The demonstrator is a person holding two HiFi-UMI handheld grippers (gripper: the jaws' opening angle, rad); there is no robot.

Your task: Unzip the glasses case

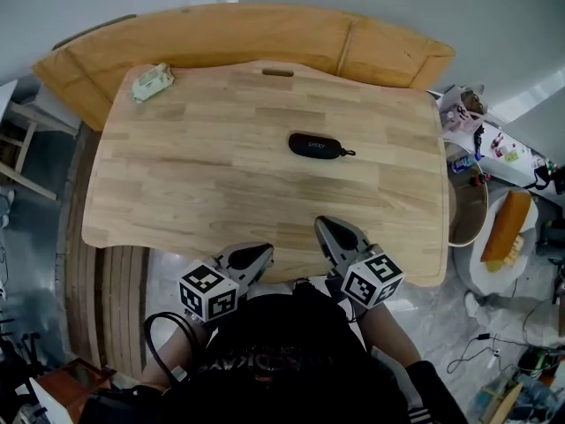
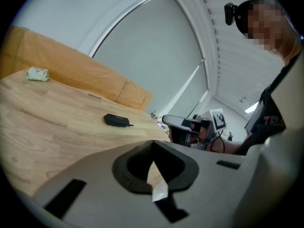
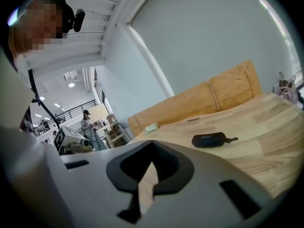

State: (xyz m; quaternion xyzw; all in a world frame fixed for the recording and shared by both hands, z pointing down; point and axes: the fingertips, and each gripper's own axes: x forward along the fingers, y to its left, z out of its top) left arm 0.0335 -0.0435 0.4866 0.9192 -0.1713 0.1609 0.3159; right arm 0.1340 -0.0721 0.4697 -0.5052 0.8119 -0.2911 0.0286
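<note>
**Reaching for the case:** My left hand-held gripper (image 1: 259, 253) hung at the near edge of the tabletop (image 1: 177, 193), its jaws pressed together on nothing. My right hand-held gripper (image 1: 324, 225) hung near it at the same edge, its jaws likewise closed and empty.

The glasses case (image 1: 315, 146) lay out on the middle of the tabletop, well apart from both. It was ahead and to the right of the left hand-held gripper and almost straight ahead of the right one. Nothing touched it, and as far as I could make out it was zipped shut.

I judged this to be the approach, with the unzipping not yet begun. The case's long axis ran across the line of both hand-held grippers, left to right with a slight tilt. Its small tab (image 1: 348, 154) pointed right, on the side away from the left hand-held gripper. I could not tell whether that tab was the zipper pull or only a carrying loop.

The next move, as I read it, called for both pairs of jaws to open on the way in. The left would then steady the case's body near its left end. The right would pinch the pull at the right end and draw it along the case's length.
</note>
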